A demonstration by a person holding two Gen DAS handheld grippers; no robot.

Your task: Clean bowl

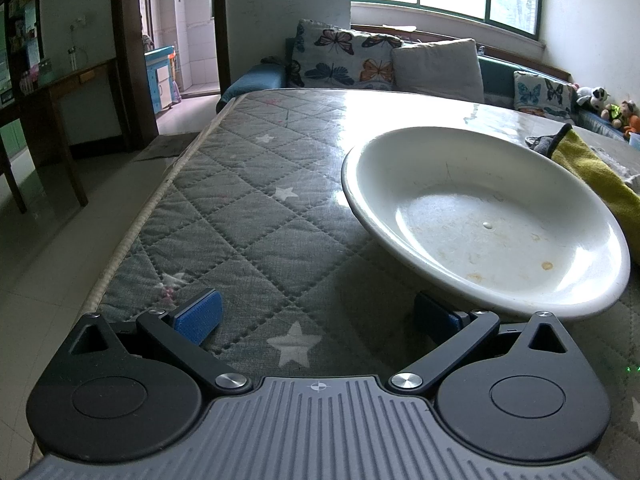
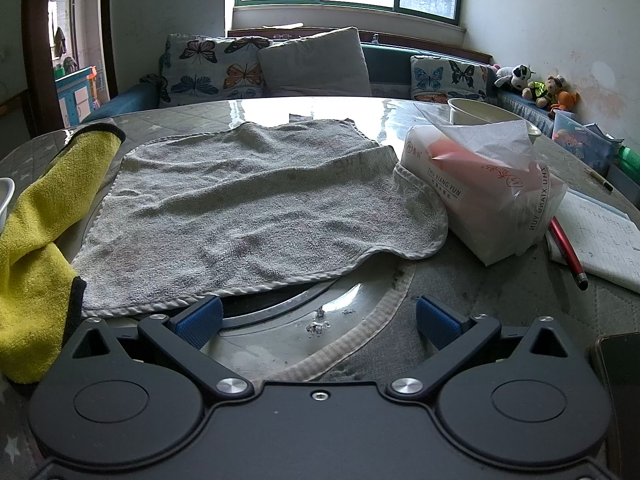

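A wide, shallow white bowl [image 1: 484, 220] with brownish stains inside sits on the quilted table cover, ahead and to the right in the left wrist view. My left gripper [image 1: 318, 316] is open; its right pad lies under the bowl's near rim, its left pad over bare cover. In the right wrist view a grey towel [image 2: 248, 208] lies spread flat on the table. My right gripper [image 2: 318, 318] is open just in front of the towel's near hem, nothing between its pads. A sliver of the bowl's rim [image 2: 5, 196] shows at the far left there.
A yellow cloth [image 2: 36, 232] lies between bowl and towel, also seen as the yellow cloth [image 1: 596, 172]. A tissue pack [image 2: 480, 184], a notebook with a red pen [image 2: 568, 252], a second white bowl [image 2: 476, 110] and a phone [image 2: 620, 380] sit to the right. The table edge [image 1: 132, 232] drops off left.
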